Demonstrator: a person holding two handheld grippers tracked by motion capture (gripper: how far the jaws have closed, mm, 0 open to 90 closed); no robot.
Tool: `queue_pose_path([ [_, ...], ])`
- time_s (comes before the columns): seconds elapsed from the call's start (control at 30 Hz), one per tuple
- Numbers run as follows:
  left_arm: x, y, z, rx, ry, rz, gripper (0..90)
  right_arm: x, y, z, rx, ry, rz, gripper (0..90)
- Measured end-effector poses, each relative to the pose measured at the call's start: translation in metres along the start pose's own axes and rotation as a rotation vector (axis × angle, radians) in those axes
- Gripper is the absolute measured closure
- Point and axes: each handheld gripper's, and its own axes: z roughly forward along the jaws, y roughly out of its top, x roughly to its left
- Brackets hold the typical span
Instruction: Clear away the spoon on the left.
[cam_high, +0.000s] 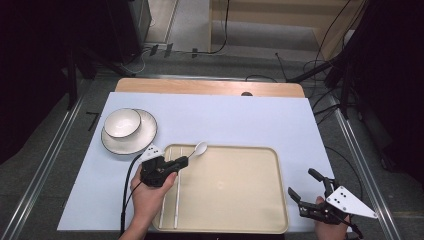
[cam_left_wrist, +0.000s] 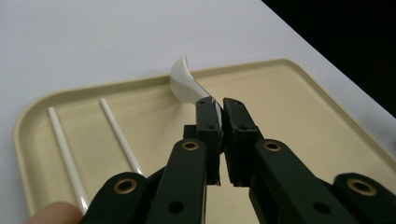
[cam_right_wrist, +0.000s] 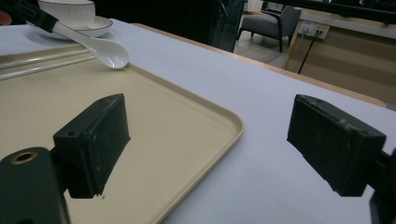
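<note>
High view, left to right. A white bowl (cam_high: 122, 122) sits in a white plate (cam_high: 144, 136) on the pale blue table cover (cam_high: 240, 117), just beyond the tray's far left corner. My left gripper (cam_high: 183, 161) is clamped on the handle of a white spoon (cam_high: 200, 148), whose bowl lies over the far rim of the beige tray (cam_high: 235, 187). Two white chopsticks (cam_high: 170, 195) lie side by side along the tray's left edge, partly under my left hand (cam_high: 149, 196). My right gripper (cam_high: 303, 187) hangs off the tray's near right corner, jaws spread wide with nothing between them. Left gripper view: the jaws meet on the spoon's (cam_left_wrist: 186, 84) handle.
</note>
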Motion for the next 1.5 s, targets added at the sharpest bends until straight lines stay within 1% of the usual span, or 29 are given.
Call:
queue_pose_path([
  [0.07, 0.000, -0.001, 0.002, 0.004, 0.005, 0.002, 86.5, 0.000, 0.000, 0.000, -0.002, -0.003, -0.001, 13.2],
  [0.17, -0.001, -0.002, 0.004, 0.015, 0.001, -0.002, 86.3, -0.001, 0.000, -0.001, -0.006, -0.005, 0.001, 13.2],
  [0.2, -0.002, -0.002, 0.005, 0.027, -0.002, -0.002, 86.3, -0.001, 0.000, -0.001, -0.006, -0.005, 0.001, 13.2],
  [0.27, -0.005, -0.003, 0.008, 0.059, -0.007, 0.011, 85.8, 0.000, 0.000, 0.000, -0.002, -0.002, 0.000, 13.2],
  [0.33, -0.007, -0.004, 0.011, 0.080, 0.002, 0.019, 84.7, 0.000, 0.000, 0.000, -0.002, 0.000, -0.004, 13.2],
  [0.37, -0.007, -0.004, 0.011, 0.080, 0.002, 0.019, 81.7, 0.000, 0.000, 0.000, -0.002, 0.000, -0.004, 13.2],
  [0.4, -0.007, -0.004, 0.013, 0.096, 0.002, 0.023, 78.5, 0.000, 0.000, 0.000, -0.002, 0.000, -0.003, 13.2],
  [0.43, -0.009, -0.006, 0.017, 0.123, -0.002, 0.031, 76.9, 0.000, 0.000, 0.000, -0.002, 0.000, -0.003, 13.2],
  [0.47, -0.010, -0.006, 0.018, 0.134, 0.004, 0.038, 75.6, 0.000, 0.000, 0.000, -0.003, -0.002, -0.001, 13.2],
  [0.53, -0.011, -0.006, 0.021, 0.157, -0.005, 0.042, 69.9, 0.000, 0.000, 0.000, -0.003, -0.003, 0.000, 13.2],
  [0.57, -0.011, -0.006, 0.021, 0.157, -0.005, 0.042, 65.5, 0.000, 0.000, 0.000, -0.004, -0.004, 0.001, 13.2],
  [0.6, -0.013, -0.006, 0.022, 0.158, 0.004, 0.053, 62.9, 0.000, 0.000, 0.000, -0.002, -0.004, 0.000, 13.2],
  [0.67, -0.014, -0.006, 0.023, 0.158, 0.004, 0.055, 59.9, 0.000, 0.000, 0.000, -0.002, -0.003, 0.000, 13.2],
  [0.7, -0.016, -0.004, 0.024, 0.160, 0.002, 0.061, 61.3, 0.000, 0.000, 0.000, -0.004, -0.005, 0.000, 13.2],
  [0.73, -0.016, -0.004, 0.024, 0.160, 0.002, 0.061, 66.0, 0.000, 0.000, 0.000, -0.004, -0.005, 0.000, 13.2],
  [0.77, -0.017, -0.003, 0.025, 0.157, 0.003, 0.066, 66.0, 0.000, 0.000, -0.001, -0.006, -0.006, 0.001, 13.2],
  [0.83, -0.020, 0.001, 0.030, 0.167, -0.003, 0.084, 82.1, -0.001, 0.000, -0.001, -0.009, -0.008, 0.005, 13.2],
  [0.87, -0.021, 0.003, 0.033, 0.173, -0.004, 0.089, 88.6, -0.001, 0.000, -0.001, -0.011, -0.009, 0.004, 13.2],
  [0.9, -0.023, 0.006, 0.037, 0.178, -0.004, 0.093, 90.0, -0.001, 0.000, -0.001, -0.010, -0.009, 0.005, 13.2],
  [1.0, -0.026, 0.012, 0.052, 0.204, -0.004, 0.092, 90.0, 0.000, 0.000, -0.001, -0.011, -0.005, 0.002, 13.2],
  [1.1, -0.027, 0.016, 0.068, 0.221, 0.003, 0.066, 90.0, 0.001, 0.001, 0.000, -0.012, -0.004, -0.001, 13.2],
  [1.23, -0.030, 0.015, 0.086, 0.242, 0.009, 0.037, 90.0, 0.001, 0.001, 0.000, -0.014, -0.001, 0.001, 13.2],
  [1.27, -0.030, 0.016, 0.090, 0.252, 0.014, 0.043, 90.0, 0.001, 0.001, 0.000, -0.015, 0.000, 0.000, 13.2],
  [1.33, -0.031, 0.016, 0.095, 0.251, 0.024, 0.037, 90.0, 0.000, 0.001, -0.001, -0.018, 0.001, 0.001, 13.2],
  [1.4, -0.030, 0.016, 0.099, 0.271, 0.034, 0.017, 90.0, 0.000, 0.001, -0.001, -0.018, 0.001, 0.002, 13.2],
  [1.43, -0.029, 0.016, 0.101, 0.280, 0.046, 0.010, 90.0, 0.000, 0.001, -0.001, -0.018, 0.000, 0.002, 13.2],
  [1.47, -0.029, 0.016, 0.102, 0.281, 0.056, 0.011, 90.0, 0.000, 0.001, 0.000, -0.017, 0.002, 0.003, 13.2],
  [1.5, -0.028, 0.017, 0.102, 0.286, 0.058, 0.007, 90.0, 0.000, 0.001, 0.000, -0.017, 0.003, -0.002, 13.2],
])
